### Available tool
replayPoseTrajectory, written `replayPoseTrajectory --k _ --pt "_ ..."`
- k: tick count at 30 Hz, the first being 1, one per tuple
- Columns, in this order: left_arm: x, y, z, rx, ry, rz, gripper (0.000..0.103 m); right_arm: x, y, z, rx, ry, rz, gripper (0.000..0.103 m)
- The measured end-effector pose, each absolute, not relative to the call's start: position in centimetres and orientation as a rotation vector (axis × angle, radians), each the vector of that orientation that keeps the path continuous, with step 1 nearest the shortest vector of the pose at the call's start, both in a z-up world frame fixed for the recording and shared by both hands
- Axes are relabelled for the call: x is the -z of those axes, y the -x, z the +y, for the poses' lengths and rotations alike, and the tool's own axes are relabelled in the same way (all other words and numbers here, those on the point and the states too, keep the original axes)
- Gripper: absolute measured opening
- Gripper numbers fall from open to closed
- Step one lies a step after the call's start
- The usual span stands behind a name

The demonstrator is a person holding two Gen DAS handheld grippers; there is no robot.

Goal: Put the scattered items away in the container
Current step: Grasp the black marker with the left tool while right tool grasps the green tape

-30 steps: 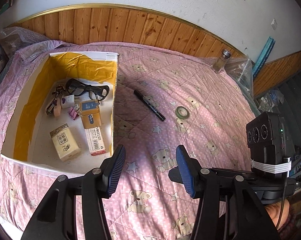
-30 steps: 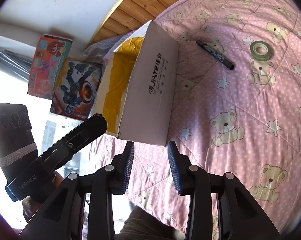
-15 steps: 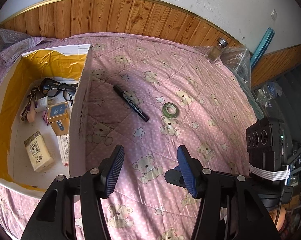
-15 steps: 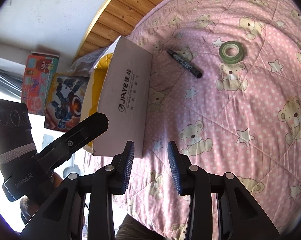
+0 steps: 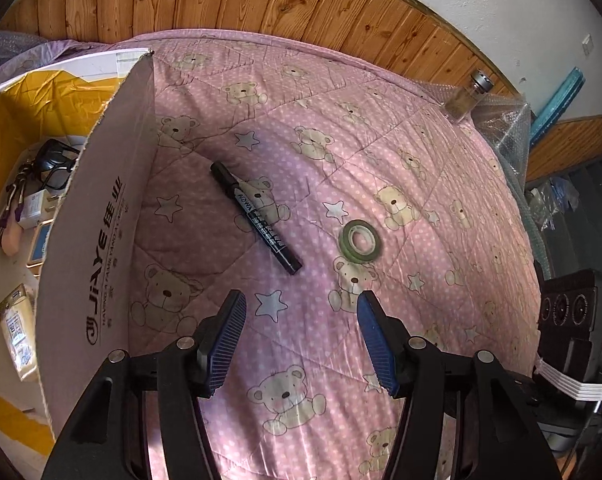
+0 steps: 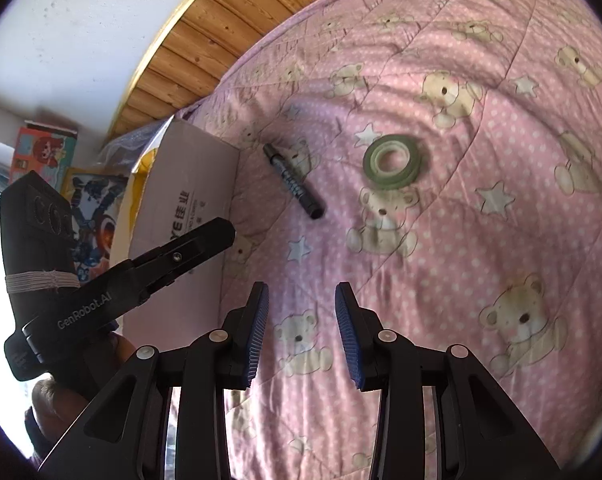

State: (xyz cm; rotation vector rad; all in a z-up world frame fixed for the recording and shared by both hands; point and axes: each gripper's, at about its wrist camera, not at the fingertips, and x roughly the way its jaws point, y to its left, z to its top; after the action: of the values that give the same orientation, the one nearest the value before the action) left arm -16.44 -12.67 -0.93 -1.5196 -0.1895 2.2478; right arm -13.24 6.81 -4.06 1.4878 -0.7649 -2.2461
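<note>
I've swung both grippers off the box (image 5: 101,216) toward the quilt's (image 5: 421,152) middle: left gripper (image 5: 301,340) and right gripper (image 6: 301,336) spread, empty. Marker (image 5: 257,218) and tape roll (image 5: 360,240) lie there, next for collection.

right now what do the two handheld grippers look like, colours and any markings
Both are black plastic, each with two angled fingers tipped by ribbed blue pads and silver screw heads at the joints. The left gripper, seen from the right wrist, carries white "GenRobot.AI" lettering on its arm and a black box with round lenses bound by white cord. The right gripper has a matching box with white banding.
</note>
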Motion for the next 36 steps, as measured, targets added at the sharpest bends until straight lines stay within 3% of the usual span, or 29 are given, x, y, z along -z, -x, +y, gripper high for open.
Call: replayPoseTrajectory --k 10,20,24,25,27,30,33,36 --pt "5.0 21.2 -11.3 -2.292 1.584 -0.236 0.059 4.5 18.9 8.2 2.459 -1.514 -0.478 0.038" --pt "8.1 23.5 -10.0 -2.37 1.557 -0.13 0.059 8.6 22.6 7.1 2.471 -1.594 -0.221 0.036" --pt "8.3 23.5 -10.4 -2.412 1.475 -0.09 0.058 8.9 23.0 6.0 2.504 -1.564 -0.05 0.028" --pt "8.3 23.5 -10.5 -2.424 1.458 -0.064 0.055 9.0 23.1 5.8 2.511 -1.554 -0.011 0.027" --pt "8.4 23.5 -10.7 -2.455 1.427 0.0 0.035 9.0 23.1 5.7 2.514 -1.535 0.012 0.025" --pt "8.7 23.6 -11.9 -2.449 1.407 -0.03 0.022 9.0 23.2 6.0 2.515 -1.522 -0.005 0.023" --pt "8.8 23.6 -12.9 -2.441 1.417 -0.093 0.014 8.9 23.4 6.7 2.514 -1.522 -0.088 0.019" --pt "8.6 23.2 -13.1 -2.44 1.424 -0.121 0.014 8.7 23.6 8.1 2.49 -1.531 -0.263 0.016"
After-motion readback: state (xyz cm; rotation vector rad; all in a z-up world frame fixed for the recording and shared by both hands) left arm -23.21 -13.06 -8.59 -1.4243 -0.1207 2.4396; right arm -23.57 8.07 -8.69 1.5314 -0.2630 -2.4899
